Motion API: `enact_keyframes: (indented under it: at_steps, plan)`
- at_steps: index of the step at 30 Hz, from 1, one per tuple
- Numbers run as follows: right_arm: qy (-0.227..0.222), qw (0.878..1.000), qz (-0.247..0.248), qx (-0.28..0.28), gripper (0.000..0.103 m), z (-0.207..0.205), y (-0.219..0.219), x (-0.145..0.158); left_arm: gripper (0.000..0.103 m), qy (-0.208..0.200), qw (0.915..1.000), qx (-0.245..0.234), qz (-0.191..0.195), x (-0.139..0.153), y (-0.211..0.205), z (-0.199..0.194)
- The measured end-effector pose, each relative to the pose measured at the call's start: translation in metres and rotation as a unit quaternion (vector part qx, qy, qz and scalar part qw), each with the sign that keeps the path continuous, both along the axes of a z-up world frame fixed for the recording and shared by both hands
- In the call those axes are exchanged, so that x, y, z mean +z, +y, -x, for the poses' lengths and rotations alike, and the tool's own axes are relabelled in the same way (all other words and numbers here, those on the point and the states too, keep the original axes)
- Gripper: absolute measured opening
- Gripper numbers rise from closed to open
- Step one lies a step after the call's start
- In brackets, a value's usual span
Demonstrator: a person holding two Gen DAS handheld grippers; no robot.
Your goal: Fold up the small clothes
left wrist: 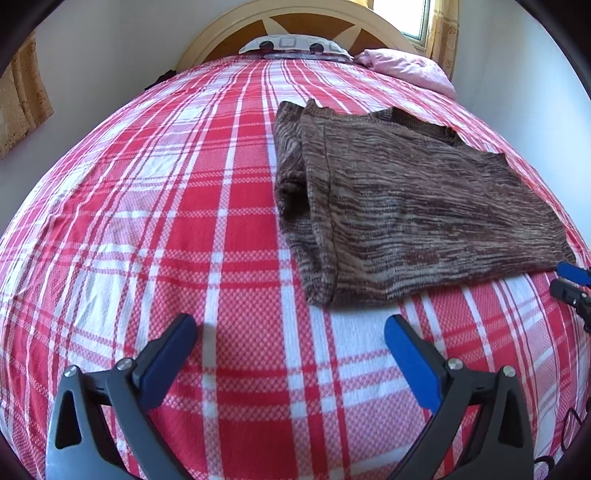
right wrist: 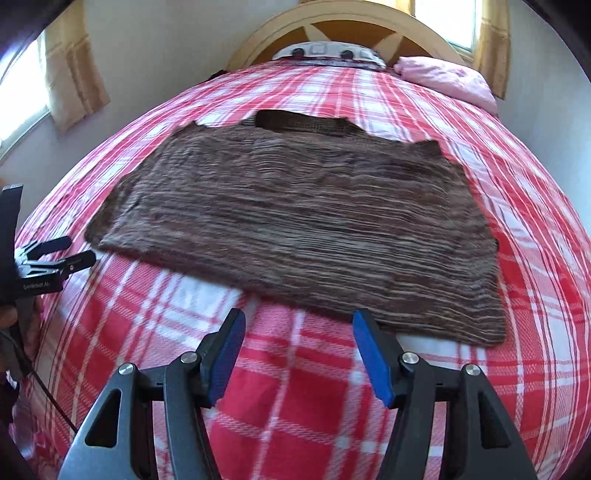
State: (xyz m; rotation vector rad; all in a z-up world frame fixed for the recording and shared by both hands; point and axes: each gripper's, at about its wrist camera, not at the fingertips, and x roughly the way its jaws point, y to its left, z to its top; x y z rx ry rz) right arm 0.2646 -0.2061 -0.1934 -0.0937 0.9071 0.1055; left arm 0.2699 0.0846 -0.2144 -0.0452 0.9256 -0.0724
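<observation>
A brown striped knit garment (right wrist: 295,221) lies flat on the red and white plaid bed (right wrist: 295,387), its neck opening toward the headboard. In the left wrist view the garment (left wrist: 406,206) lies ahead to the right, its left side folded over. My left gripper (left wrist: 290,332) is open and empty over bare bedspread, short of the garment's near left corner. My right gripper (right wrist: 299,328) is open and empty, its tips just at the garment's near hem. The left gripper also shows in the right wrist view (right wrist: 70,251), beside the garment's left corner. The right gripper shows at the left wrist view's right edge (left wrist: 570,280).
A patterned pillow (left wrist: 295,46) and a pink pillow (left wrist: 406,66) lie by the wooden headboard (left wrist: 295,18). The plaid bed (left wrist: 147,221) stretches wide to the left. Curtained windows (right wrist: 66,66) flank the bed. A black cable (right wrist: 44,391) trails at the lower left.
</observation>
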Motion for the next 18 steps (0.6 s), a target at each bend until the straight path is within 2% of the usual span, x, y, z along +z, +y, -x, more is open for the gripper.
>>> enact_keyframes:
  at_steps: [3,10,18]
  plan:
    - [-0.008,1.0,0.017,0.014,0.062,0.001,0.014,0.0,0.103,-0.007,0.9999,0.013,0.004,0.002,0.005,0.003]
    - [-0.025,0.997,0.048,0.062,0.062,-0.002,0.053,0.001,0.103,-0.012,0.9985,0.038,0.038,0.005,0.035,0.014]
    - [-0.054,0.982,0.098,0.155,0.062,-0.011,0.136,-0.003,0.103,-0.011,0.9984,0.054,0.009,0.011,0.065,0.011]
